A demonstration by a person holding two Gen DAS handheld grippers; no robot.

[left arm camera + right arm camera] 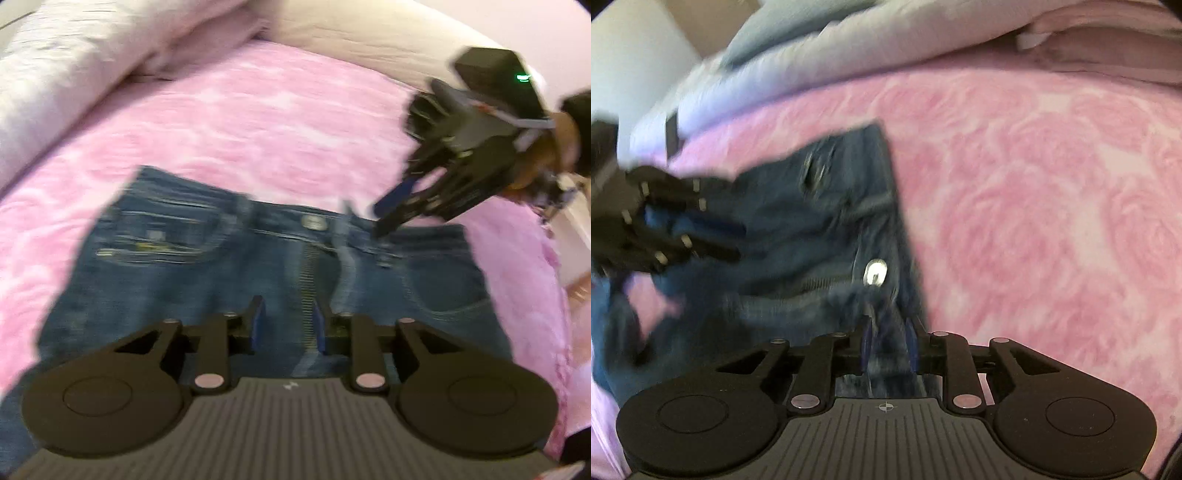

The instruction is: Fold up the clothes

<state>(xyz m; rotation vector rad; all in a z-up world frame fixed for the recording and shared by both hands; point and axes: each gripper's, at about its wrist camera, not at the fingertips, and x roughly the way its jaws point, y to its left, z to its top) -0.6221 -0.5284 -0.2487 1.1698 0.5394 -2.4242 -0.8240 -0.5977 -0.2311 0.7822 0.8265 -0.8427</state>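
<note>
Jeans (pixel 258 258), both claws parted, right claw (pixel 888 345) straddling waistband

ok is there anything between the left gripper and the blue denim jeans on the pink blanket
Nothing visible. The left gripper hangs with jaws apart directly over the blue denim jeans near the zip, on the pink fleece blanket; only the right gripper is nearby, at the waistband.

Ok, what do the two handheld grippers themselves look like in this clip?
Both are matte black linkage frames with silver pivot pins, two round discs and a ribbed grey base bearing a small white mark. The left gripper and right gripper have blue finger pads. Seen from outside, the right unit shows a green light.
</note>
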